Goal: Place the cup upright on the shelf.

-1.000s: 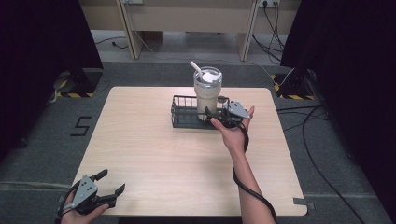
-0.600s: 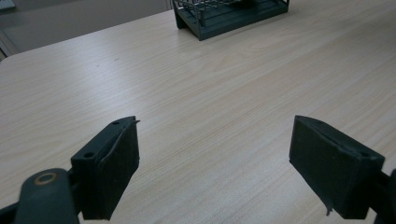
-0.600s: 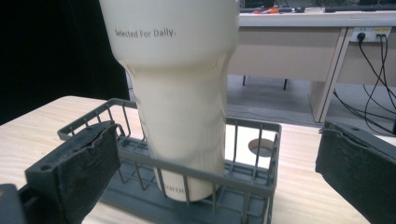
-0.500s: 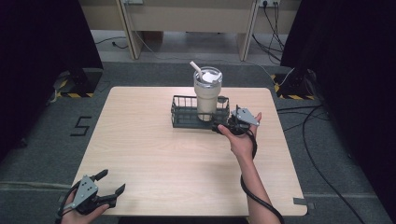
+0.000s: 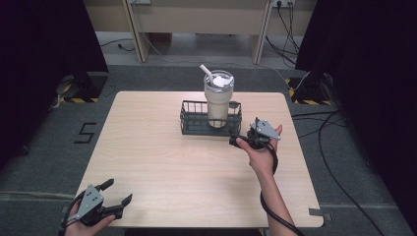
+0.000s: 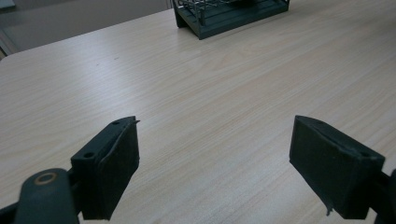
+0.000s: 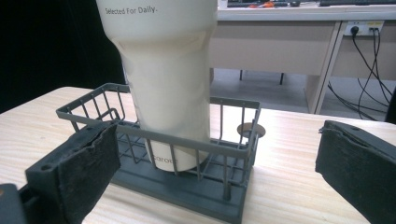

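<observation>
A cream tumbler (image 5: 218,101) with a straw (image 5: 205,73) in its lid stands upright inside a dark wire basket (image 5: 193,123) toward the far middle of the wooden surface (image 5: 162,157). The right claw (image 5: 244,142) hovers just beside the basket's near right corner with its 2 jaws spread wide and nothing between them; in its own view the tumbler (image 7: 166,74) and basket (image 7: 196,179) sit straight ahead between the jaws. The left claw (image 5: 114,198) rests at the near left edge of the surface, well apart from the basket, jaws also wide and holding nothing.
</observation>
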`<state>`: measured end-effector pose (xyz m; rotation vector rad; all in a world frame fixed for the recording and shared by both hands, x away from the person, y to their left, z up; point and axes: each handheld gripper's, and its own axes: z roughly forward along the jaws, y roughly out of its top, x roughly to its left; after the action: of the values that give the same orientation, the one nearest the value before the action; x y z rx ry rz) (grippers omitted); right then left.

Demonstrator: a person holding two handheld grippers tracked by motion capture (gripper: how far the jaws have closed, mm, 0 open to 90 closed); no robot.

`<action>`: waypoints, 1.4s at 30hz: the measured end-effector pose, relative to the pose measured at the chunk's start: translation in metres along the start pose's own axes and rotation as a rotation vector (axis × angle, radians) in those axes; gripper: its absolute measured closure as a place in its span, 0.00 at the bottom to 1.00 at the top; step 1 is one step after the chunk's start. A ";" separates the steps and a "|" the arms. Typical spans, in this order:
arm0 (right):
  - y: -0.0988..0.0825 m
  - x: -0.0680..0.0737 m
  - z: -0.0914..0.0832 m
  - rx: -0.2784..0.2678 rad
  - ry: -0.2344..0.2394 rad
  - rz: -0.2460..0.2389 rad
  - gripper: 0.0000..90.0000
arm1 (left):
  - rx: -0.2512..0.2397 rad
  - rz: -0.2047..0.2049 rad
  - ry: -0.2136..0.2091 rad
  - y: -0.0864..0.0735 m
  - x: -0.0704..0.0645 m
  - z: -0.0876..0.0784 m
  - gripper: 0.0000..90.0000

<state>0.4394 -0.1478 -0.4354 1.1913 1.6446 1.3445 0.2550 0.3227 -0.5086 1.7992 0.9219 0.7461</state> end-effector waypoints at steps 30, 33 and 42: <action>-0.026 -0.034 -0.050 0.013 -0.059 0.035 0.03 | 0.001 0.003 0.001 0.000 -0.001 0.001 0.17; -0.029 -0.037 -0.055 0.016 -0.061 0.035 0.04 | 0.001 0.003 0.001 0.000 -0.001 0.001 0.17; -0.040 -0.042 -0.069 0.030 -0.064 0.035 0.05 | 0.001 0.004 0.004 0.000 0.000 0.001 0.17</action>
<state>0.3810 -0.2121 -0.4607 1.2735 1.6106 1.2934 0.2553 0.3222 -0.5091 1.8018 0.9220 0.7513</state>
